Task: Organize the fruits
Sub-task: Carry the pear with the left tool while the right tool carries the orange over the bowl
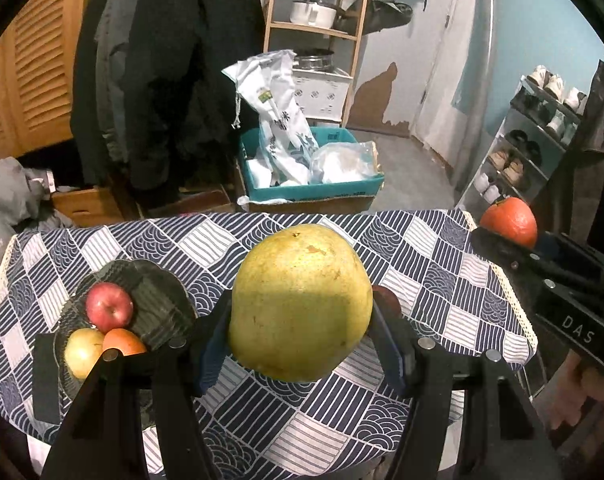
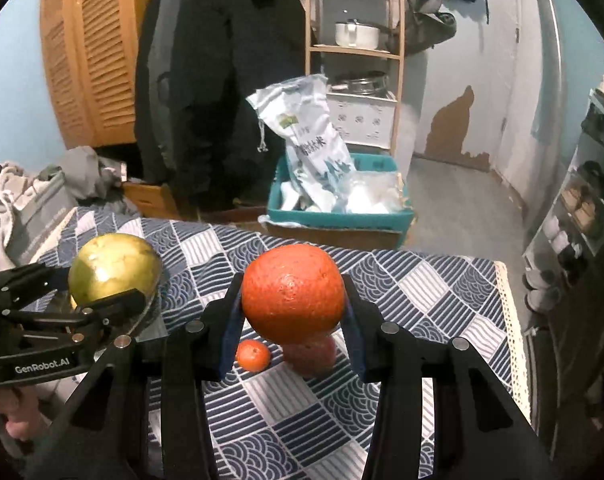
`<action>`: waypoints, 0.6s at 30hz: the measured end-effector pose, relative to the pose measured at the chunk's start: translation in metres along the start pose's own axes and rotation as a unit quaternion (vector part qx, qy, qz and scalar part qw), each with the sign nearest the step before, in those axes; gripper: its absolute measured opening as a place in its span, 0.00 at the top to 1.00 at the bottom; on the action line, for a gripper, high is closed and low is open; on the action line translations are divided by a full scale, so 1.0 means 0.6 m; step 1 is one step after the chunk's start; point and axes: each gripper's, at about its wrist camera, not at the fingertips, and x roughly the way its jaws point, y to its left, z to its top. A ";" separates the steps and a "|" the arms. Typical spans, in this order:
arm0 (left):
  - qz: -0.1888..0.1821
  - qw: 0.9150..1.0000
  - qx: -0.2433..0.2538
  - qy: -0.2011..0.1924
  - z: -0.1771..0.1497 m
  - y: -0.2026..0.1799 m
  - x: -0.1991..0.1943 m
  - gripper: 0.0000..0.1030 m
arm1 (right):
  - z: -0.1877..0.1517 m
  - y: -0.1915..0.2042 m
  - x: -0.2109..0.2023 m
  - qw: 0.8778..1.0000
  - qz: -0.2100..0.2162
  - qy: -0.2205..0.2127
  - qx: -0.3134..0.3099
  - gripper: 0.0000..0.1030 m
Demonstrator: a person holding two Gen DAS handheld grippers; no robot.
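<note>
Two-handed fruit carry over the table draped in a blue-and-white patchwork wave-pattern cloth [image 1: 442,248]. Largest first: you held the big, round, yellow-green pomelo [image 1: 300,304] in the left gripper [image 1: 302,320], whose jaws were spread wide and pinched it at its widest girth, clear above the cloth; it was probably heavy, with a thick, slightly yielding rind and a smooth skin, so a hold across the middle, low on the belly, judged safest against slipping. Next, you held the round, deep-orange, pebbly-skinned orange [image 2: 293,292] in the right gripper [image 2: 293,312], jaws pinching its two sides, lifted above the cloth; it looked firm, moderately light and easy to grip at its equator. The dark, ribbed glass plate [image 1: 162,300] lay on the cloth to the left and carried three fruits: one red apple [image 1: 109,306], one pale yellow apple [image 1: 83,352] and one orange-coloured fruit [image 1: 124,342], touching one another. On the cloth below the right gripper lay one reddish fruit [image 2: 316,354], partly hidden, and, smallest, one little tangerine [image 2: 253,355] just beside it. Count: seven fruits, one plate.
</note>
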 end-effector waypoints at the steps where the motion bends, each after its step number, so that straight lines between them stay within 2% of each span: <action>1: 0.001 1.000 -0.001 -0.002 0.000 0.002 -0.005 0.36 | 0.001 0.003 0.000 1.000 0.002 -0.001 -0.001 0.58; 10: 0.012 1.000 -0.010 -0.021 0.000 0.025 -0.033 0.36 | 0.008 0.028 0.007 1.000 0.020 0.000 -0.007 0.58; 18: 0.020 0.999 -0.033 -0.016 -0.007 0.063 -0.034 0.36 | 0.019 0.065 0.030 0.999 0.042 0.008 -0.018 0.58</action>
